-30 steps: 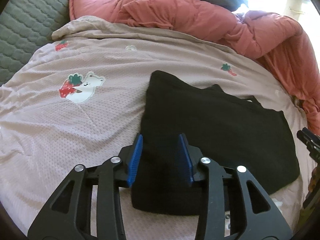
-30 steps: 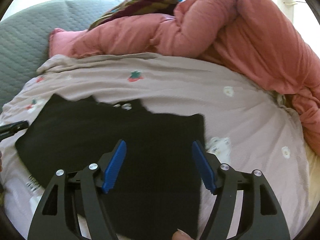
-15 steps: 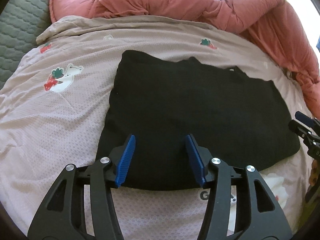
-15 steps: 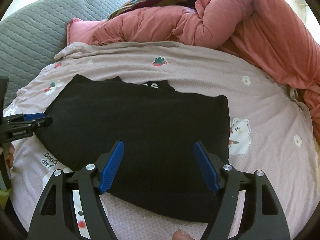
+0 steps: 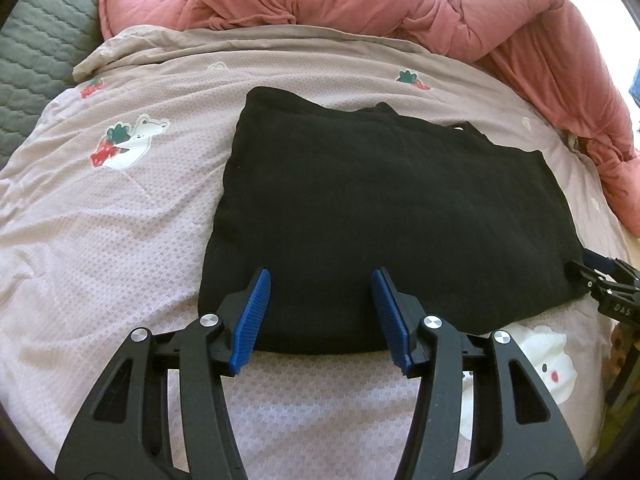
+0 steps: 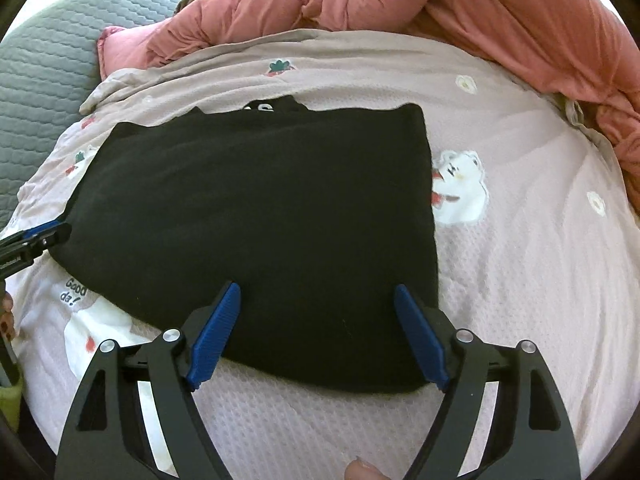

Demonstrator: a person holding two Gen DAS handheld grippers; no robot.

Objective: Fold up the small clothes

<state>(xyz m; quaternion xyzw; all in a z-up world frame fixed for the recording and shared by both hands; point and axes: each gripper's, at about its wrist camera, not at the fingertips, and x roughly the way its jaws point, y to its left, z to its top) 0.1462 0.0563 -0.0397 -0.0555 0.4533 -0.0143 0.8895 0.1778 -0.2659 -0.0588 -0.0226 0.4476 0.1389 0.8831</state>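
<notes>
Both claws have dropped closer to the black garment (image 5: 392, 216) | garment: folded flat on the bed's pink sheet (image 5: 100, 240) | left claw (image 5: 322, 314): spread, nothing pinched | right claw (image 6: 318, 334): still widening, over the near hem, gripping nothing | coral quilt (image 5: 400, 4) bunched behind, grey headboard (image 6: 44, 64) beyond

Bedsheet's bear print (image 6: 460, 188) partly under black garment (image 6: 256, 216)
</notes>
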